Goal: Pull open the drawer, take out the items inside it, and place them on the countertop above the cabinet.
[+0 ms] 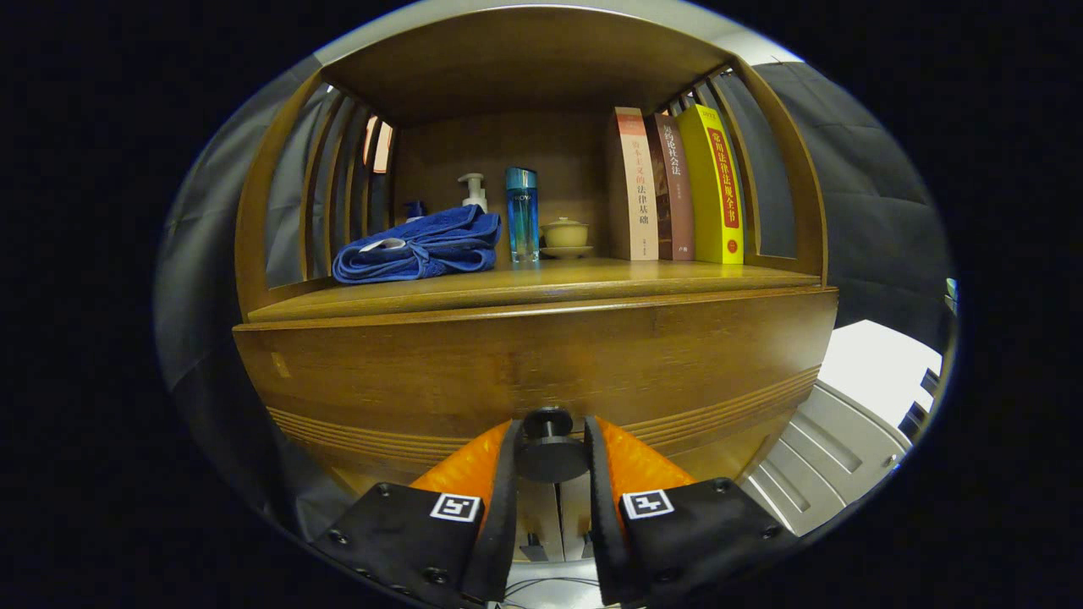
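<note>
A wooden cabinet's drawer front (541, 355) spans the view just ahead of me, flush with the cabinet. Its round dark knob (551, 448) sits between my two fingers, and my gripper (550, 436) is shut on that knob, one finger on each side. The countertop (541, 283) lies right above the drawer. On it rest a folded blue towel (419, 248), a white pump bottle (475, 191), a blue bottle (522, 213) and a small lidded cup on a saucer (565, 235). The drawer's inside is hidden.
Three upright books (677, 188) stand on the countertop at the right, against the slatted wooden side. A wooden shelf roofs the countertop. A white panelled unit (833, 452) stands to the right of the cabinet, lower down.
</note>
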